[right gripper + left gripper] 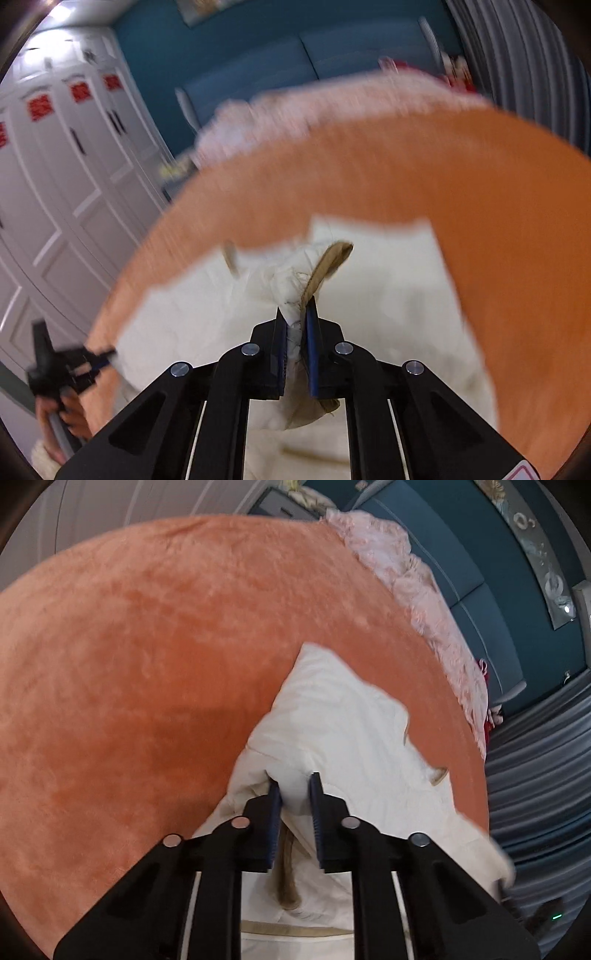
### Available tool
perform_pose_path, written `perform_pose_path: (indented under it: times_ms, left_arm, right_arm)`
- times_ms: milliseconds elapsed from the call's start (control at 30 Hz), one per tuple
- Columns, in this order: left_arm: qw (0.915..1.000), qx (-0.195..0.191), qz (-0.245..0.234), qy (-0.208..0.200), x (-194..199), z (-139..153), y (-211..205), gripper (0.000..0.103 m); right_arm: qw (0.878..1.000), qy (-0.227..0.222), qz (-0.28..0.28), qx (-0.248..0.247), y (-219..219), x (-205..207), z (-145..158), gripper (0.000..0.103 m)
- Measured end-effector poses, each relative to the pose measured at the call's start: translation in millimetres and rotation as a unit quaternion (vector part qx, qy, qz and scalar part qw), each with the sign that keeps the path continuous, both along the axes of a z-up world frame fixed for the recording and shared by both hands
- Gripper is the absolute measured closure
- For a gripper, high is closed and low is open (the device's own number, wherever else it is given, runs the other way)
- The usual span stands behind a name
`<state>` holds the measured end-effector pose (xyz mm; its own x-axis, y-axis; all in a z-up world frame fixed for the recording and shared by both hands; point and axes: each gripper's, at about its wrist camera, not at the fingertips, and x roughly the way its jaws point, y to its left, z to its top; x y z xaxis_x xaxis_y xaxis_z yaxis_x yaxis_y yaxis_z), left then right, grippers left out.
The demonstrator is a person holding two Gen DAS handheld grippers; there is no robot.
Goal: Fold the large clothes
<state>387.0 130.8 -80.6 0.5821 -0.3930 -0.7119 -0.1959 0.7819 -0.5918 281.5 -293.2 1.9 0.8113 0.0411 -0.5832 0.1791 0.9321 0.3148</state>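
A large cream-white garment (343,723) with tan trim lies on an orange fleece bed cover (147,646). My left gripper (295,784) is shut on a thick bunch of its cloth at the near edge. In the right wrist view the same garment (388,295) spreads over the orange cover (480,177). My right gripper (297,314) is shut on a bunched fold with a tan strap (328,262) that sticks up between the fingers. The left gripper also shows in the right wrist view (99,360), held by a hand at the garment's left edge. The right wrist view is motion-blurred.
A pink frilly bedspread (424,590) lies along the far side of the bed, against a blue padded headboard (480,572). Grey curtains (543,757) hang at the right. White wardrobe doors (55,184) stand beyond the bed's left side.
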Motion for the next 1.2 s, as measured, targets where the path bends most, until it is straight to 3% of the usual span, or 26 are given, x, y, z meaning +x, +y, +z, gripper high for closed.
perform_pose_path:
  times_ms: [67, 133, 200, 367, 467, 567, 700, 800, 933, 1067, 1200]
  left_arm:
    - [0.9996, 0.017, 0.002, -0.023, -5, 11, 0, 0.093]
    - [0.9983, 0.044, -0.004, -0.038, -10, 18, -10, 0.094]
    - [0.9961, 0.082, -0.010, -0.031, -12, 11, -21, 0.094]
    - [0.9899, 0.139, -0.024, -0.001, -11, -23, -39, 0.096]
    - [0.9846, 0.172, -0.033, -0.010, -17, -33, -46, 0.096]
    - [0.9785, 0.201, -0.042, -0.017, -20, -40, -54, 0.096]
    - [0.9662, 0.250, -0.055, -0.028, -22, -42, -66, 0.096]
    - [0.9566, 0.280, -0.069, -0.041, -31, -24, -67, 0.093]
    - [0.9507, 0.290, -0.072, -0.084, -52, 23, -62, 0.093]
    - [0.9549, 0.259, -0.104, -0.102, -44, 46, -87, 0.093]
    - [0.9509, 0.267, -0.135, -0.081, -25, 21, -130, 0.093]
  right_arm:
    - [0.999, -0.038, 0.005, -0.035, 4, 4, 29, 0.096]
    - [0.996, -0.039, 0.001, -0.079, 7, 10, 33, 0.096]
    - [0.995, -0.003, -0.007, -0.103, 4, 20, 9, 0.096]
    - [0.989, 0.108, -0.021, -0.097, -13, 28, -85, 0.096]
    - [0.988, 0.130, -0.021, -0.084, -15, 23, -115, 0.096]
    - [0.987, 0.132, -0.024, -0.087, -7, 13, -126, 0.095]
    - [0.985, 0.143, -0.020, -0.090, -6, 17, -127, 0.093]
    - [0.984, 0.148, -0.048, -0.089, -10, 9, -107, 0.078]
    - [0.990, 0.082, -0.077, -0.084, -4, -24, -56, 0.069]
    - [0.993, 0.084, -0.005, -0.078, 42, -2, -43, 0.070]
    - [0.988, 0.123, 0.043, -0.083, 85, 25, -73, 0.076]
